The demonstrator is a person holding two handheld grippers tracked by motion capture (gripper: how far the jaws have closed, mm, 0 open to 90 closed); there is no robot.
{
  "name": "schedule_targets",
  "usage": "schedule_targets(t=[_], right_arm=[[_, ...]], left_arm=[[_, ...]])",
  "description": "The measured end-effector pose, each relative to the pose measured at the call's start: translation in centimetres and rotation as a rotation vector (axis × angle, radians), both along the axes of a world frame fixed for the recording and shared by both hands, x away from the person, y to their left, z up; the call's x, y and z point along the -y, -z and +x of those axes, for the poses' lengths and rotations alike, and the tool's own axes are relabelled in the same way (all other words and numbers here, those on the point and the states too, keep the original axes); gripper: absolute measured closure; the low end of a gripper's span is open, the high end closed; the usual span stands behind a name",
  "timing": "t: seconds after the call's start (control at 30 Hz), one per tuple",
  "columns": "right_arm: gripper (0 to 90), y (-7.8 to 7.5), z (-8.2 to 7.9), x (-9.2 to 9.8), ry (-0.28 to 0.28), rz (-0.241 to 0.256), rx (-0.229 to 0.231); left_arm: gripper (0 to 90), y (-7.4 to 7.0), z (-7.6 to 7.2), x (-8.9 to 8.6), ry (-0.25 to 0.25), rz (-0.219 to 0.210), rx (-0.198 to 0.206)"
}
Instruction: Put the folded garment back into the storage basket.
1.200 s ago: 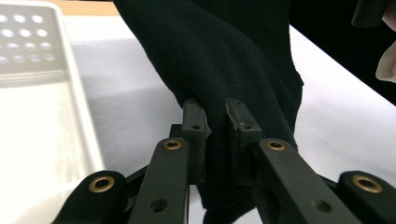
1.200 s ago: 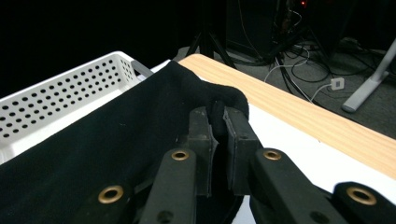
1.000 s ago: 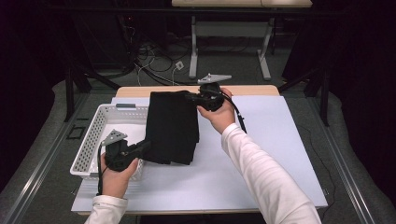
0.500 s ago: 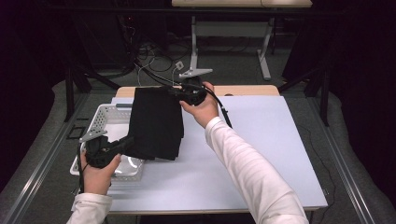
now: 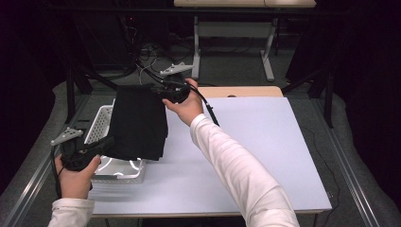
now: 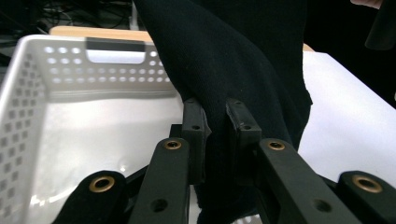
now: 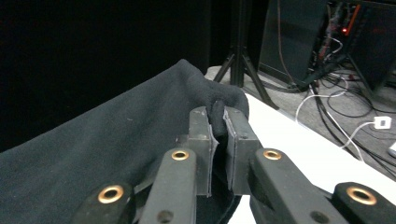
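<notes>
Black cloth (image 5: 138, 120) hangs above white basket (image 5: 100, 124), seemingly untouching.

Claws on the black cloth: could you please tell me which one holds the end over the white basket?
The left claw; it grips the black cloth above the white basket.

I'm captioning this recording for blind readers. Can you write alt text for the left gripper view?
Two black gripper fingers pinch the edge of a folded black knit cloth that hangs over a white perforated plastic basket. To the right lies the white table top.
</notes>
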State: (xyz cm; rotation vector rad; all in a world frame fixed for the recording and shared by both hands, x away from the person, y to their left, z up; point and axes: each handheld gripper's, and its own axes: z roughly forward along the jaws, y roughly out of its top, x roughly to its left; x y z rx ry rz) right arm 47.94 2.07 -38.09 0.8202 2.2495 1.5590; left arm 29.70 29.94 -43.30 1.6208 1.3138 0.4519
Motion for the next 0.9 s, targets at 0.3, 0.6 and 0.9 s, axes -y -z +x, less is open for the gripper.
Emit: schedule_targets(t=[0.3,0.6,0.9], right_arm=[[82.5,0.1,-0.3,-3.6,-0.046,-0.023,0.011],[82.5,0.9,-0.1,-6.1,-0.073,-0.017,-0.002],[82.4,3.1,-0.4,-7.7,-0.092,-0.060,-0.029]], left_arm=[[80.3,-0.3,-0.8,-3.0,-0.056,-0.008,0.002],[80.3,0.3,-1.4,-5.0,-0.093,-0.005,-0.017],[80.3,3.1,-1.3,-6.0,-0.130,-0.029,-0.074]])
